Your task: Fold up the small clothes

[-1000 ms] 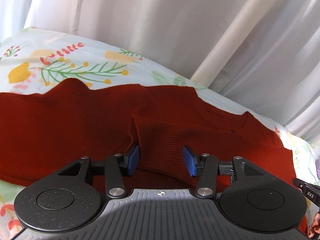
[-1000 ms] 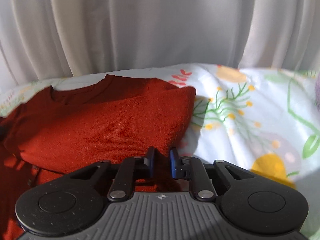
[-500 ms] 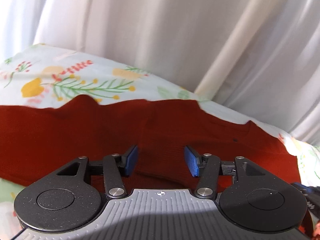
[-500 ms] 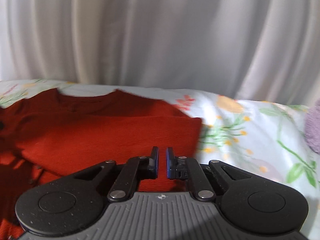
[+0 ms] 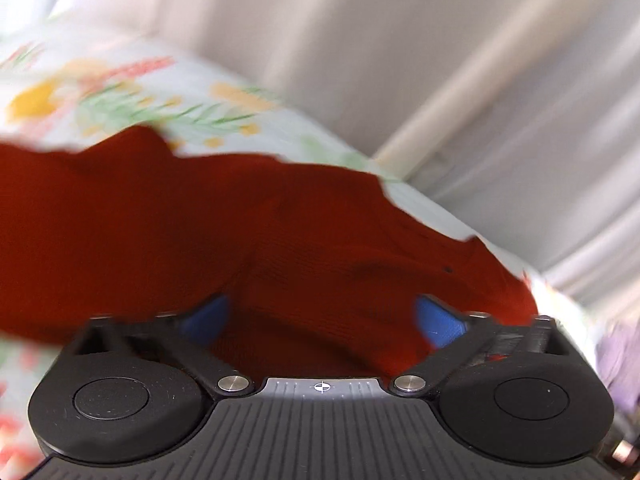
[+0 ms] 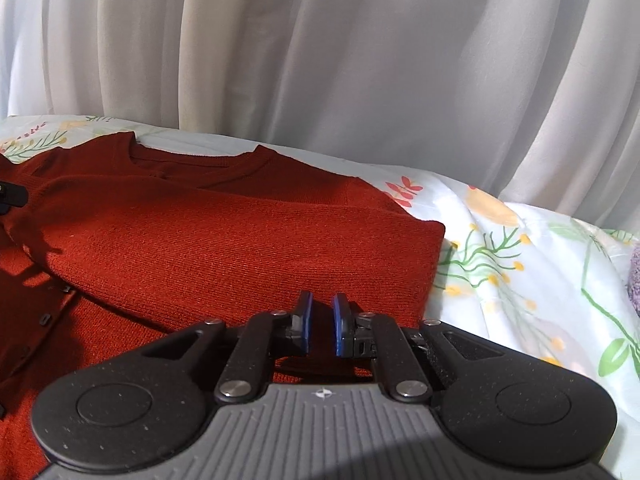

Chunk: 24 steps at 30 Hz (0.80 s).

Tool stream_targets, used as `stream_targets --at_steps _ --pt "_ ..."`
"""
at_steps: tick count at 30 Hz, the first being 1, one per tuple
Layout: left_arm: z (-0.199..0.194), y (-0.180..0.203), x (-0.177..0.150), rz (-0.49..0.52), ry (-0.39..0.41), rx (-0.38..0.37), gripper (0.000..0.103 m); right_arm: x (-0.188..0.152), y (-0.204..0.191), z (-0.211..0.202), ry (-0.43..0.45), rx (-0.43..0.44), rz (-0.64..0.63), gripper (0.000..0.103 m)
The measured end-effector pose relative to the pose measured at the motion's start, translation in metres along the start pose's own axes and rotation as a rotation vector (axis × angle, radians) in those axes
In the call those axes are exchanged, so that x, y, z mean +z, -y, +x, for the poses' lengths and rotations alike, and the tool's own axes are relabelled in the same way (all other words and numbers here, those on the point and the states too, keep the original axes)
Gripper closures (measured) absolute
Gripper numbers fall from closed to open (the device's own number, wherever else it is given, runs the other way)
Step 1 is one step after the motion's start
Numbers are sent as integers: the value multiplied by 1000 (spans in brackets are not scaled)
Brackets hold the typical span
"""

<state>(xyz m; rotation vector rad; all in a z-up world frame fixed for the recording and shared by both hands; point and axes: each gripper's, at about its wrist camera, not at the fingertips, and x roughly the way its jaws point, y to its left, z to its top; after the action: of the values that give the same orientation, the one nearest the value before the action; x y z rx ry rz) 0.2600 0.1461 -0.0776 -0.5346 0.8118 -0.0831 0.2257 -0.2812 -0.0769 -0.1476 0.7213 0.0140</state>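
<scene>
A rust-red knit cardigan (image 6: 224, 248) lies on a floral bedsheet (image 6: 520, 280), one sleeve folded across its body, the button row at the lower left. My right gripper (image 6: 321, 322) hovers over the cardigan's right part, its blue pads a narrow gap apart with nothing between them. The left wrist view is blurred by motion. There my left gripper (image 5: 324, 320) is wide open, its blue pads either side of a raised fold of the cardigan (image 5: 320, 248), without pinching it.
White curtains (image 6: 320, 60) hang close behind the bed. A purple cloth (image 6: 634, 280) lies at the far right edge of the sheet. The tip of the other gripper (image 6: 12, 196) shows at the left edge of the right wrist view.
My left gripper has opened wider and is moving, blurring its view. My right gripper has let go of the cardigan, lifted slightly, and its pads have parted a little.
</scene>
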Motion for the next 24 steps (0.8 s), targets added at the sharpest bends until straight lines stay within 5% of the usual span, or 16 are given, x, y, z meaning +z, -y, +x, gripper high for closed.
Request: stream_targets --at_steps 4,8,10,12,16,20,24 --pt "-50 -61 8 -234 83 54 0 1 12 -20 -18 110 185 91" --pt "-105 -143 15 -470 232 282 0 -12 21 -43 -13 254 398 84" --pt "-131 -183 13 -593 322 320 2 -19 21 -50 -16 298 456 80" --pt "-151 -214 9 -699 393 338 20 -22 19 -53 -26 335 478 77" --pt "-167 -253 5 -819 447 373 38 -23 12 -48 -45 374 500 77" --pt "-168 -278 6 -883 497 312 50 -20 6 -47 -55 409 528 77" --pt "-171 -302 2 -978 529 270 76 -14 0 -47 -57 412 507 77"
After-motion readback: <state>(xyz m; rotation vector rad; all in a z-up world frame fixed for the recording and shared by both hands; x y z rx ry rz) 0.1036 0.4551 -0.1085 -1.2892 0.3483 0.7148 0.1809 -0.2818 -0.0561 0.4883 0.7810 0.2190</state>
